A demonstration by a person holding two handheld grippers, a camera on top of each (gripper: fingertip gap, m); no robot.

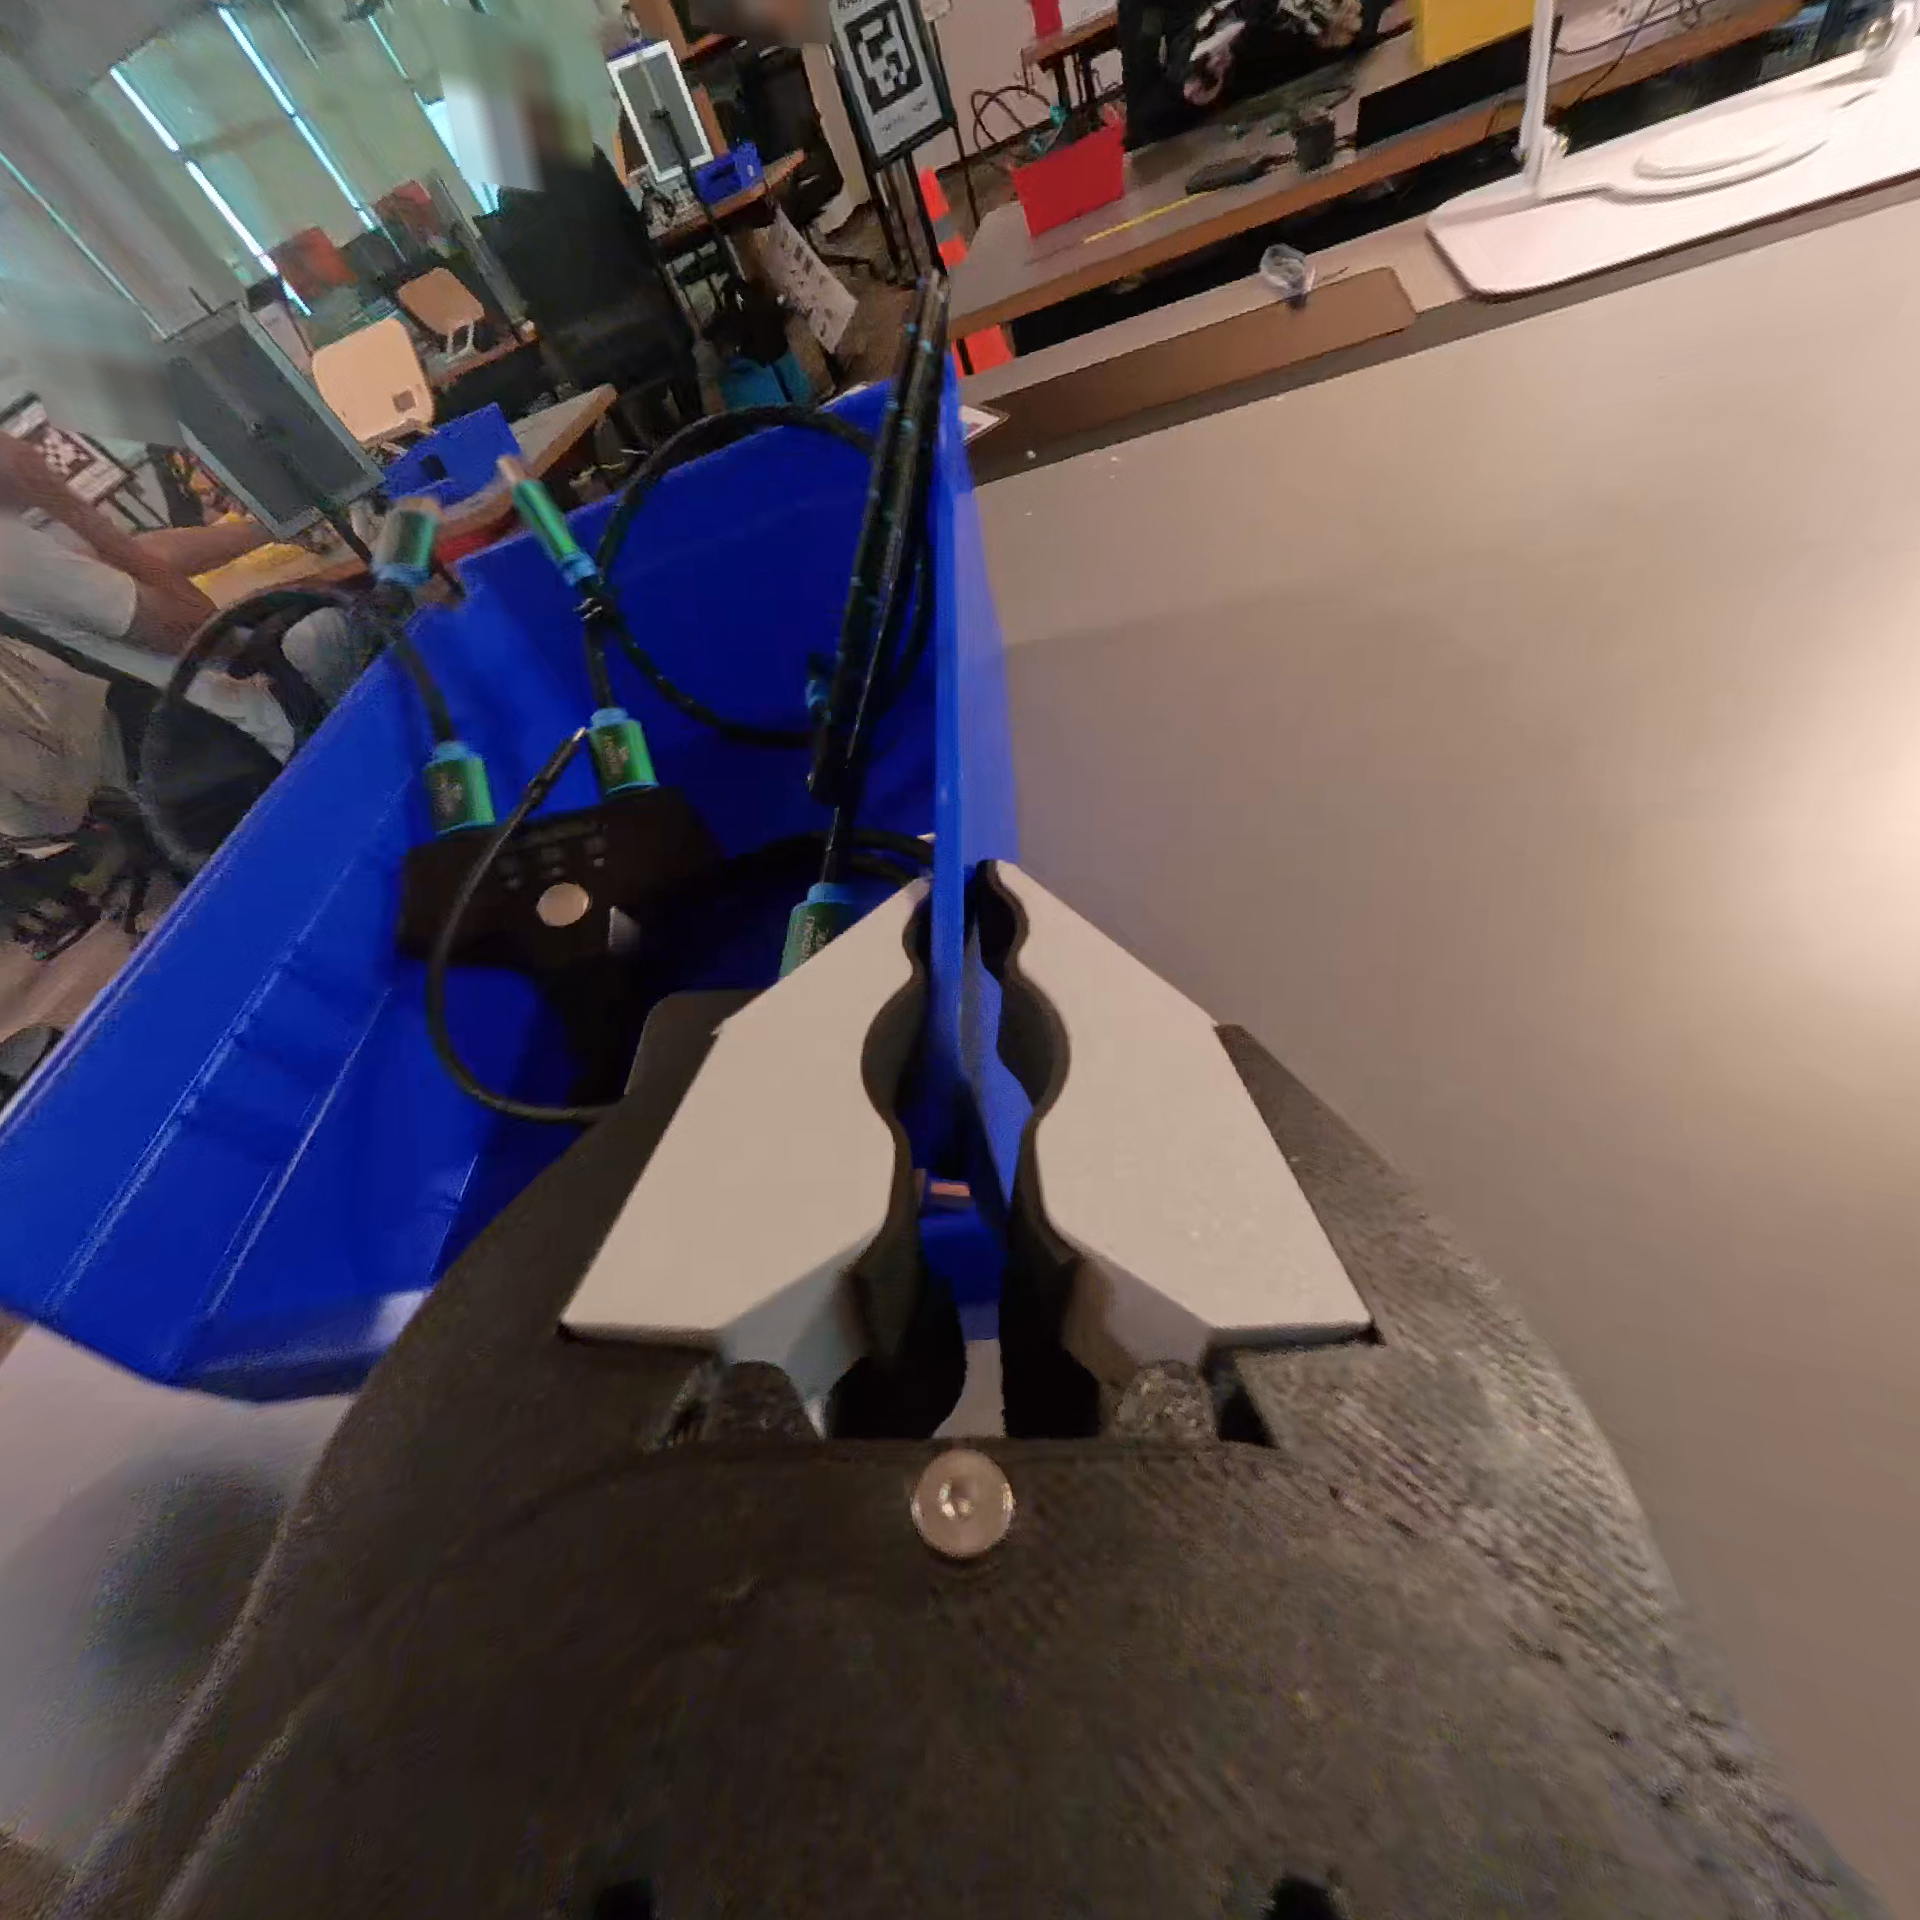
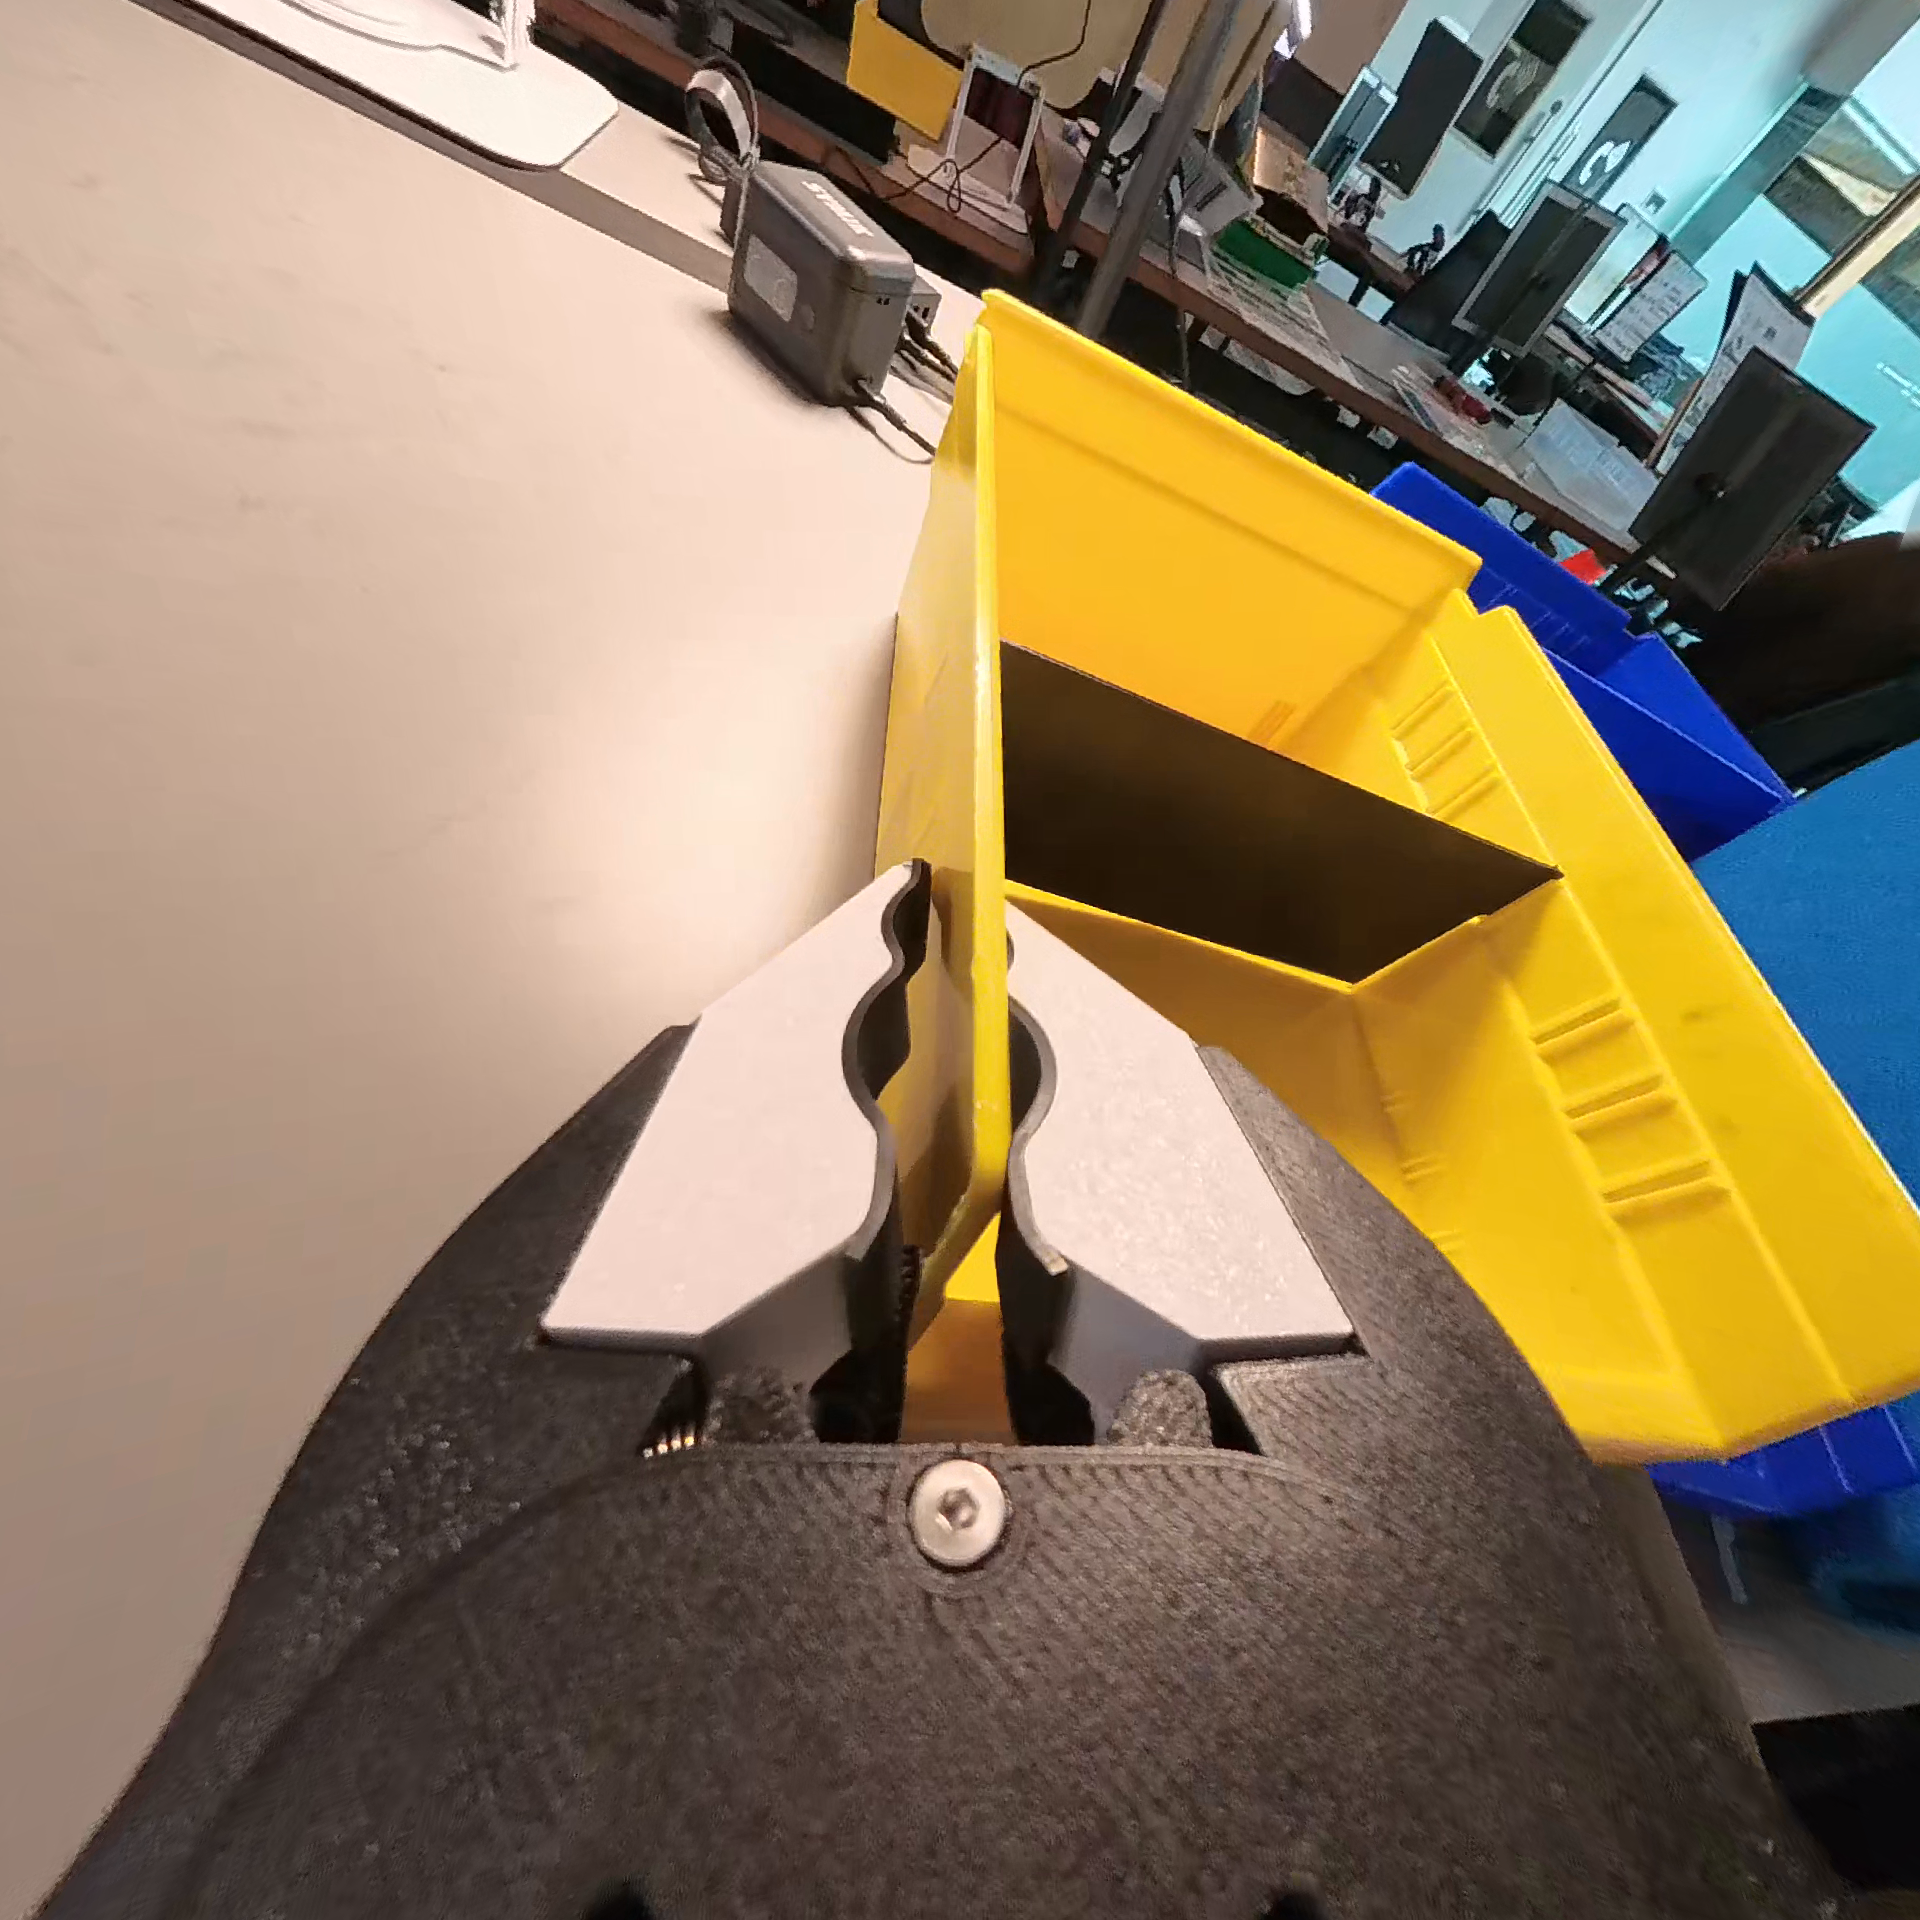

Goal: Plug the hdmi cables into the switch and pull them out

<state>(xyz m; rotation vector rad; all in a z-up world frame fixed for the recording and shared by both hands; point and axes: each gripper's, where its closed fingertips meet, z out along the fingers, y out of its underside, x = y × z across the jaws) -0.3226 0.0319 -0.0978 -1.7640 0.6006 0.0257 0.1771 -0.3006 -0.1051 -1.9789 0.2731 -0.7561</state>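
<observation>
My left gripper point(image 1: 956, 883) is shut on the right wall of a blue bin point(image 1: 312, 1091); the thin wall runs between both pads. Inside the bin lies a black HDMI switch point(image 1: 561, 883) with two green-ended HDMI plugs point(image 1: 457, 790) standing in its far edge. A third green plug point(image 1: 816, 930) lies near my left finger, and more black cables point(image 1: 665, 582) loop above. My right gripper point(image 2: 961, 883) is shut on the left wall of a yellow bin point(image 2: 1195, 540), which holds a black divider point(image 2: 1247, 831).
The beige table point(image 1: 1455, 831) spreads to the right of the blue bin. A white lamp base point(image 1: 1621, 197) and a cardboard strip point(image 1: 1195, 332) lie at its far edge. A grey power adapter point(image 2: 821, 281) sits beyond the yellow bin. More blue bins point(image 2: 1662, 707) lie to the right. The gap from one gripper's tips to the other's is roughly 60 cm.
</observation>
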